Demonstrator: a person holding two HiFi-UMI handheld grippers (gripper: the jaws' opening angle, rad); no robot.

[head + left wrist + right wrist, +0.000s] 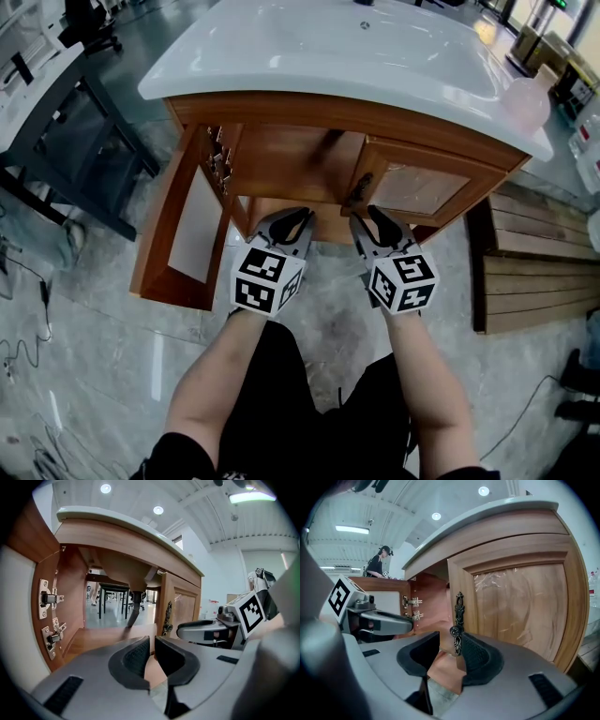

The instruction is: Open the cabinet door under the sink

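The wooden cabinet under the white sink has its left door swung wide open, hinges showing. The right door looks nearly closed, and the dark ornate handle is on its inner edge. My right gripper is open, with the handle just ahead of its right pad and no pad pressing on it. My left gripper points into the open compartment; its jaws stand a narrow slit apart with nothing between them. A drain pipe hangs inside.
Wooden pallets lie on the floor to the right of the cabinet. A dark metal table frame stands to the left, with cables on the floor near it. A person stands far off.
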